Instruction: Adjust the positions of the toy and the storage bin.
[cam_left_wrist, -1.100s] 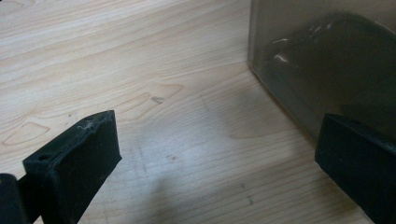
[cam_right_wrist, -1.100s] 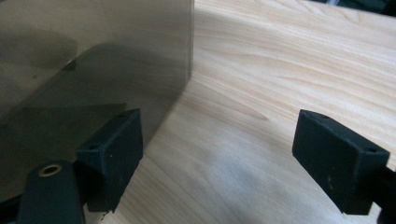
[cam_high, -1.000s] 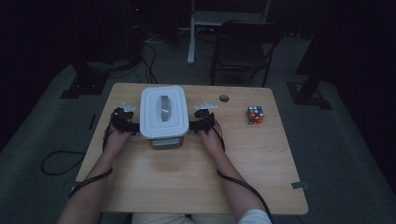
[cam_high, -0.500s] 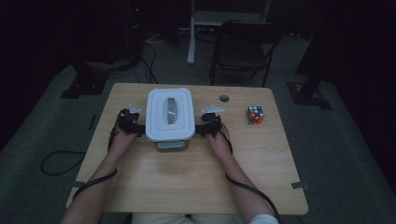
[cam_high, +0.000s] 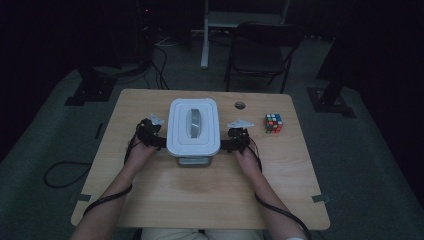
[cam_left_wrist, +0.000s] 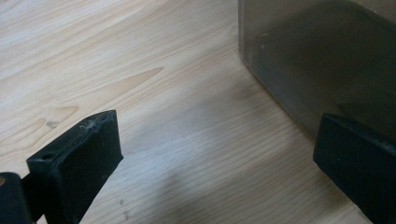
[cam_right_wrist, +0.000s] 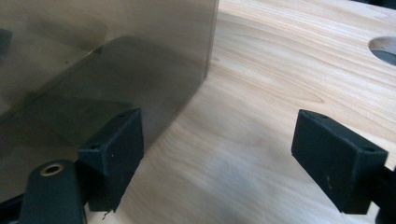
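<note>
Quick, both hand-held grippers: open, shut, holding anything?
Left hand-held gripper: open, beside the container, gripping nothing.
Right hand-held gripper: open, nothing between its jaws.

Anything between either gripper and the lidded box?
Nothing visible. The left gripper and right gripper sit at opposite sides of the white-lidded box, jaws open, with just bare table between jaws and box wall. The cube sits well aside.

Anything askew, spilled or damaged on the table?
Nothing stands out. The lidded white container sits level and square on the wooden table, lid seated, no spill. The puzzle cube rests intact to its right. Each hand-held gripper flanks the container, jaws open.
</note>
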